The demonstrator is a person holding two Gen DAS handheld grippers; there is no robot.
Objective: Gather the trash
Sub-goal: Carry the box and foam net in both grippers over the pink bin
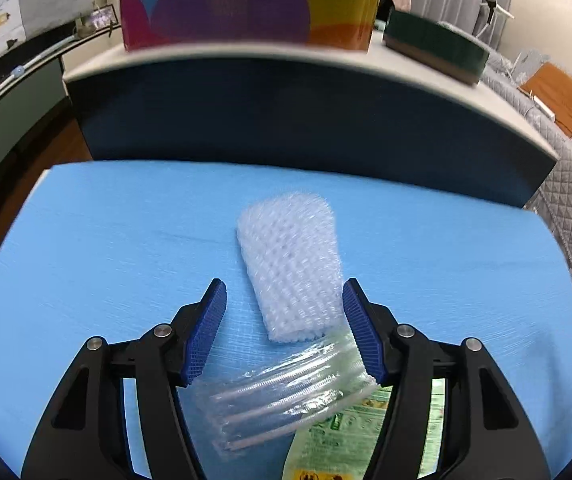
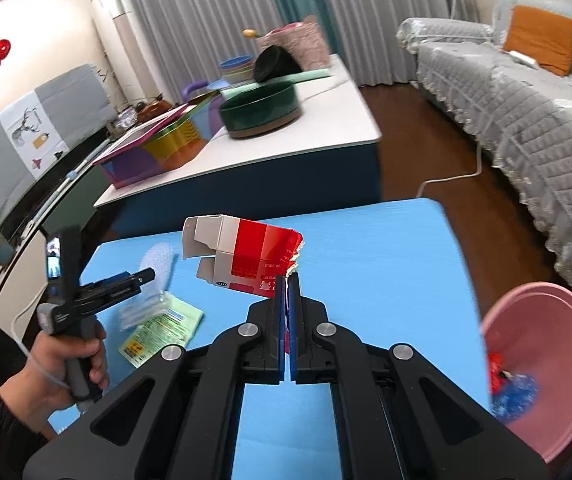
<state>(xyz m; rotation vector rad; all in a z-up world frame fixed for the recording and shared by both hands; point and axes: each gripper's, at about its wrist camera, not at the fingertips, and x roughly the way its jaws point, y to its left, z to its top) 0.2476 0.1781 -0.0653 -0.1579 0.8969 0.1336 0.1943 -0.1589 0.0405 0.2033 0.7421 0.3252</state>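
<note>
Right gripper (image 2: 288, 276) fingers clamp the red carton (image 2: 245, 256); carry it to the pink bin (image 2: 542, 360). Left gripper (image 1: 283, 300) fingers wide, empty.

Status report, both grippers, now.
Left gripper open over clear air-cushion wrap. Right gripper shut on red-and-white carton. Pink bin unobstructed.

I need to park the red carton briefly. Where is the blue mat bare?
Bare: the blue mat between the red carton and pink bin. Crowded: its left part, with foam net, clear wrap, green packet.
</note>
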